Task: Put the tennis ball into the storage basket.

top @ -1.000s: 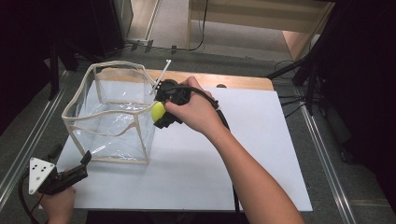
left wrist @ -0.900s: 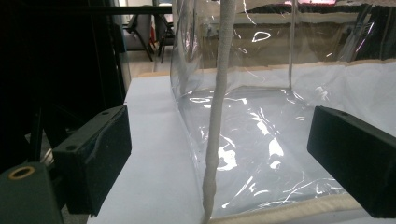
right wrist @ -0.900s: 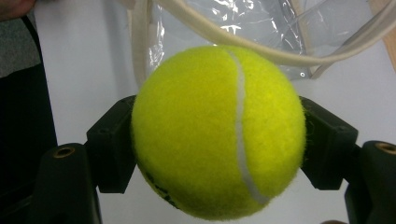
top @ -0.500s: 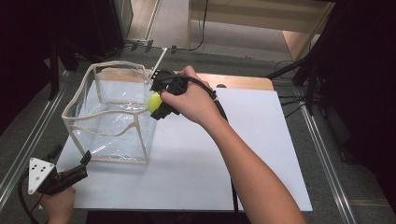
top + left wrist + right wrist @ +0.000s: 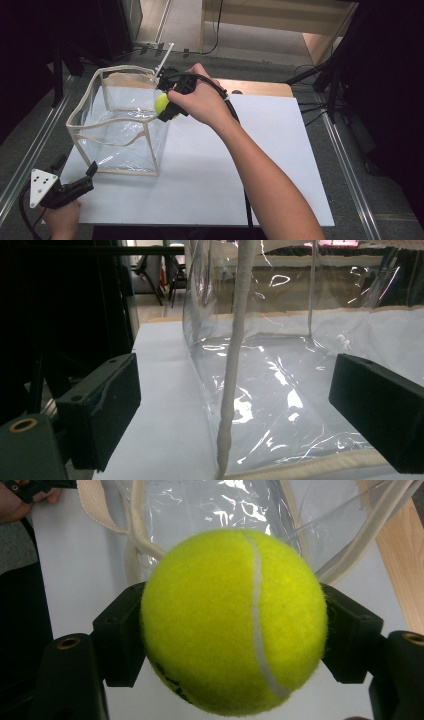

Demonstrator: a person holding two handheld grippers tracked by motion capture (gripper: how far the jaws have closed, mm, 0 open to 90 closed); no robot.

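Yellow-green tennis ball (image 5: 234, 621) with white seam, clear bag (image 5: 120, 122) with cream trim, white table (image 5: 250, 165)

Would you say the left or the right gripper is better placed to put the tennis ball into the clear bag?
Right: the right gripper already clamps the tennis ball at the clear bag rim; the left gripper waits open outside its corner.

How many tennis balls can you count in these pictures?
1. The tennis ball is clamped in the right gripper, at the rim of the clear bag. None seems hidden.
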